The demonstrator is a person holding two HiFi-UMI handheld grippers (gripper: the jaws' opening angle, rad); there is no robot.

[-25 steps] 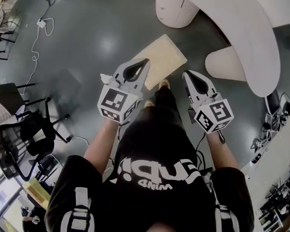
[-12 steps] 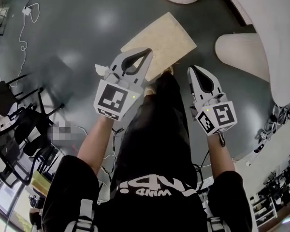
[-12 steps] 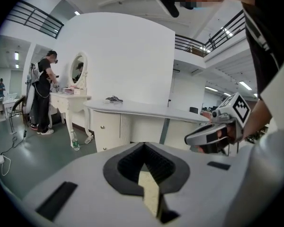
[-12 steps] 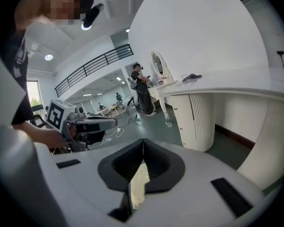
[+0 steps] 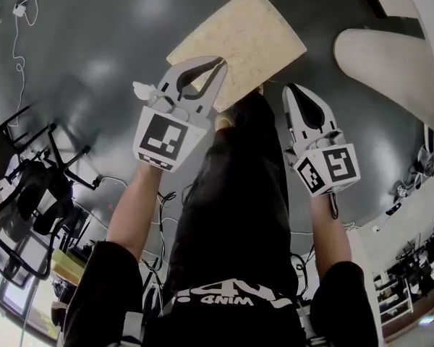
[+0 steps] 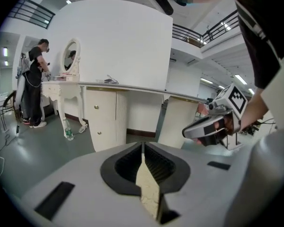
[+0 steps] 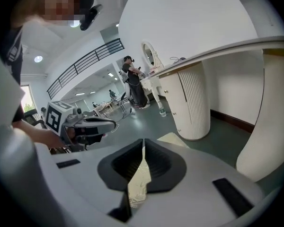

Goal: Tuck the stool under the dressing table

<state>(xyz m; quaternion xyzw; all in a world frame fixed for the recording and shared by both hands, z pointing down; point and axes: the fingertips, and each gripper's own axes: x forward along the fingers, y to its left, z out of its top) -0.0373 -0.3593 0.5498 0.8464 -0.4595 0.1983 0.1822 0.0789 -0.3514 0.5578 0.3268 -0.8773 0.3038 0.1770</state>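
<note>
The stool (image 5: 239, 38) shows from above as a beige rectangular seat on the dark floor, straight ahead of me. The white dressing table (image 5: 394, 60) curves along the upper right, and in the left gripper view its drawer cabinet (image 6: 104, 119) stands under the long top. My left gripper (image 5: 220, 63) hangs over the seat's near edge, shut and empty. My right gripper (image 5: 289, 88) is just right of the seat's near corner, also shut and empty. A strip of beige seat (image 6: 149, 193) shows through the left jaws' cut-out, and another through the right jaws' cut-out (image 7: 138, 183).
Black chairs (image 5: 22, 194) and floor cables stand at the left. A person (image 6: 35, 84) works at another dressing table with an oval mirror (image 6: 71, 56) far off. A water bottle (image 6: 68, 129) stands on the floor near the cabinet.
Both grippers have sunk towards the floor, still shut. The stool seat looks larger and nearer, and the table has slid towards the picture's upper right.
</note>
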